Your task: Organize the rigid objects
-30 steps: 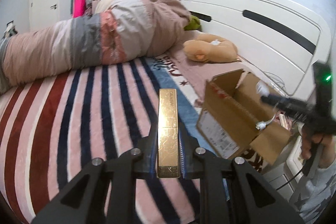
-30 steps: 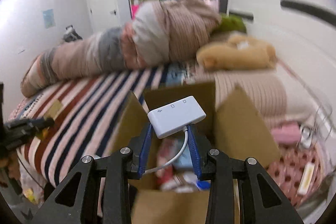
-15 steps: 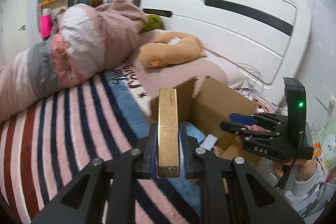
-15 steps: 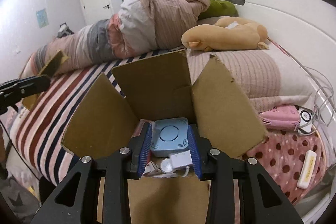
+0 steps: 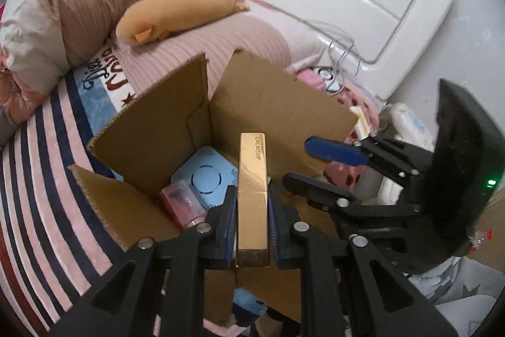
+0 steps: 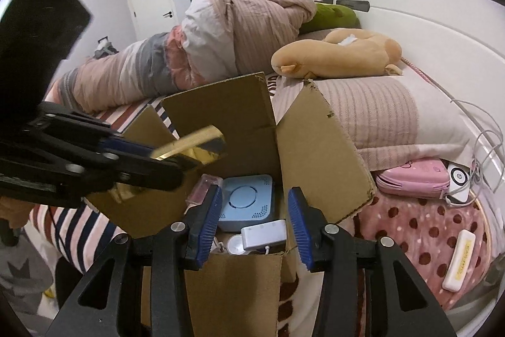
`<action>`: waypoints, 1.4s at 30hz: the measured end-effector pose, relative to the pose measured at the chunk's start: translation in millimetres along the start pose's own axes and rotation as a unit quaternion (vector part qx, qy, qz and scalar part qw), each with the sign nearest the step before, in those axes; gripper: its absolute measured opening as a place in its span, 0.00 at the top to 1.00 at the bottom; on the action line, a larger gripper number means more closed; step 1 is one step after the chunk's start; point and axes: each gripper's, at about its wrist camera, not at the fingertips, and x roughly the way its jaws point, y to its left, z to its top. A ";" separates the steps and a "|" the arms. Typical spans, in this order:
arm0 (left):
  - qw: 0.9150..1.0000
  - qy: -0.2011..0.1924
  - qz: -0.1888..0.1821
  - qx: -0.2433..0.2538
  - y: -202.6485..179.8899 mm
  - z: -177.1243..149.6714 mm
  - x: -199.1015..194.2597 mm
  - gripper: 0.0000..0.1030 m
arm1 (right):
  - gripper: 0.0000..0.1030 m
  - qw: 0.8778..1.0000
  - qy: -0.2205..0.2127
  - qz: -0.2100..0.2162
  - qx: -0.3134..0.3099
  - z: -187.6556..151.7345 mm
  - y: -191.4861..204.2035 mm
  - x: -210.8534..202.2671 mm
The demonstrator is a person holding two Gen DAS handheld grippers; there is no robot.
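My left gripper (image 5: 252, 202) is shut on a long gold box (image 5: 252, 188) and holds it over the open cardboard box (image 5: 151, 131). In the right wrist view the gold box (image 6: 192, 149) hangs above the cardboard box (image 6: 315, 147) from the left. My right gripper (image 6: 252, 220) is open and empty over the box's near edge; it also shows in the left wrist view (image 5: 315, 163). Inside lie a light blue device (image 6: 246, 201), a white adapter with cable (image 6: 263, 234) and a pink item (image 5: 183, 202).
The cardboard box stands on a striped bed (image 5: 47, 179) next to a pillow (image 6: 378, 109) and an orange plush toy (image 6: 341, 56). A rolled duvet (image 6: 205, 52) lies behind. A pink case (image 6: 413, 182) and a white bar (image 6: 459, 259) lie on a dotted blanket at right.
My left gripper carried the gold box from over the bed to above the cardboard box. My right gripper let the white adapter go into the box and opened wider.
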 end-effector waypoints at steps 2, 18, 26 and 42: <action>1.000 0.011 0.001 -0.001 1.6 -0.4 6.6 0.85 | 0.62 1.000 -0.001 0.003 0.000 -0.5 0.1 -0.7; 0.996 -0.078 0.047 -0.018 11.3 -26.1 -40.5 0.45 | 0.47 1.000 -0.010 0.006 -0.025 8.8 14.7 -7.1; 0.967 -0.194 0.144 -0.079 26.0 -64.7 -102.5 0.18 | 0.27 0.994 -0.055 0.036 -0.087 28.4 40.3 -24.7; 0.913 -0.264 0.260 -0.172 59.6 -123.9 -143.4 0.08 | 0.05 0.980 -0.136 0.087 -0.114 36.1 65.0 -44.3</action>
